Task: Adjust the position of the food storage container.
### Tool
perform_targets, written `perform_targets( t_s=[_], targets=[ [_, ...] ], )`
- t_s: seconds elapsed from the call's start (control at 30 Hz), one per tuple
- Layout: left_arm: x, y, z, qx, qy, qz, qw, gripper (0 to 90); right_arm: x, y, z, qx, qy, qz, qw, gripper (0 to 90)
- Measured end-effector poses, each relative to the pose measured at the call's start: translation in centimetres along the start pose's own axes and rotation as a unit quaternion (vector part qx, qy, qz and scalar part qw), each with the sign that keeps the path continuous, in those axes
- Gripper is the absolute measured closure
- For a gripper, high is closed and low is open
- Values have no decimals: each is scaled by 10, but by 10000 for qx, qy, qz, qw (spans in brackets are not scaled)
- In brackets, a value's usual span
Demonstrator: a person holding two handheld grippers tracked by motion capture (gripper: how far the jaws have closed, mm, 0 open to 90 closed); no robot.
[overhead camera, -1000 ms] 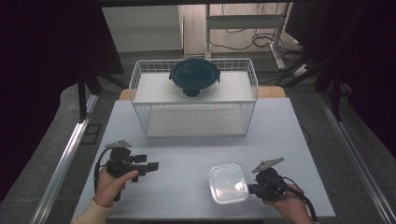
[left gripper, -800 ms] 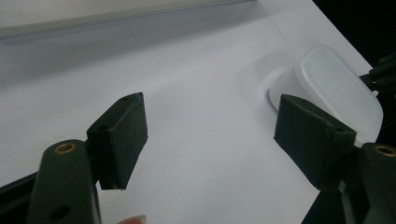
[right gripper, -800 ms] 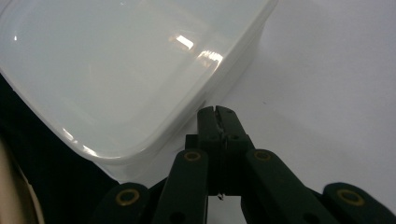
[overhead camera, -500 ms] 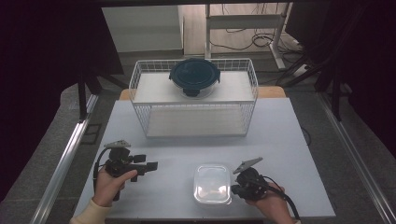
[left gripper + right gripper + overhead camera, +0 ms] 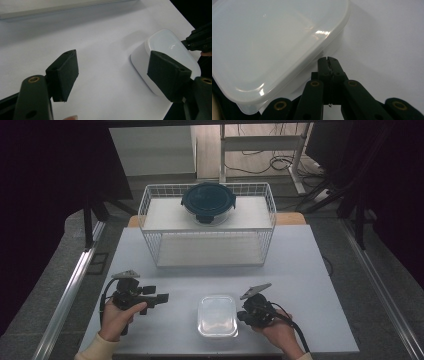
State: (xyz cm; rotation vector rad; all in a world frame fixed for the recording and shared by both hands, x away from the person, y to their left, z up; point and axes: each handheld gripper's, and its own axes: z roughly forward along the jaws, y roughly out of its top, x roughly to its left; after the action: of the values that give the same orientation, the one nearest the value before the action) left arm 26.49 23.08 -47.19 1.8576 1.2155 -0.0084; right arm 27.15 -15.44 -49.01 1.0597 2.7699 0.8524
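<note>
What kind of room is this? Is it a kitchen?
Probably a lab or workshop, not a kitchen: a plain white table, cables on the floor and metal frame rails around it.

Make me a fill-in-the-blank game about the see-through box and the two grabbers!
1. The jaws of the right gripper are ____.
2. The clear plastic box sits on the white ____.
3. The dark blue round container rests on top of the wire ____.
4. The jaws of the left gripper stand ____, with nothing between them.

Missing words: shut; table; basket; open
</note>
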Motion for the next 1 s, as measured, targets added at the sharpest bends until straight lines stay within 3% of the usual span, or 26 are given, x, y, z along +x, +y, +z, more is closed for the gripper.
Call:
perform_targets(
  t_s=[0.23,0.4,0.5,0.67,0.73,0.87,1.0],
  targets=[
    [0,0,-1,-1,7,-7,10000,242,1,0,2,-23,78,16,10000,891],
    [1,-1,-2,-14,25,1,10000,243,0,-1,-4,-75,10,19,10000,891],
    [0,-1,-1,-5,29,7,10000,242,-7,-4,-20,-314,-144,142,9993,890],
    [-3,-2,1,26,36,36,10000,243,-15,-10,-37,-607,-188,321,9975,887],
    [-5,-2,2,49,34,64,10000,243,-16,-12,-40,-621,-100,339,9974,830],
    [-10,-3,4,72,45,146,9999,241,-18,-13,-43,-765,24,527,9957,563],
    [-14,-4,5,65,176,175,9997,235,-19,-12,-46,-1029,-3,805,9914,403]
  ],
)
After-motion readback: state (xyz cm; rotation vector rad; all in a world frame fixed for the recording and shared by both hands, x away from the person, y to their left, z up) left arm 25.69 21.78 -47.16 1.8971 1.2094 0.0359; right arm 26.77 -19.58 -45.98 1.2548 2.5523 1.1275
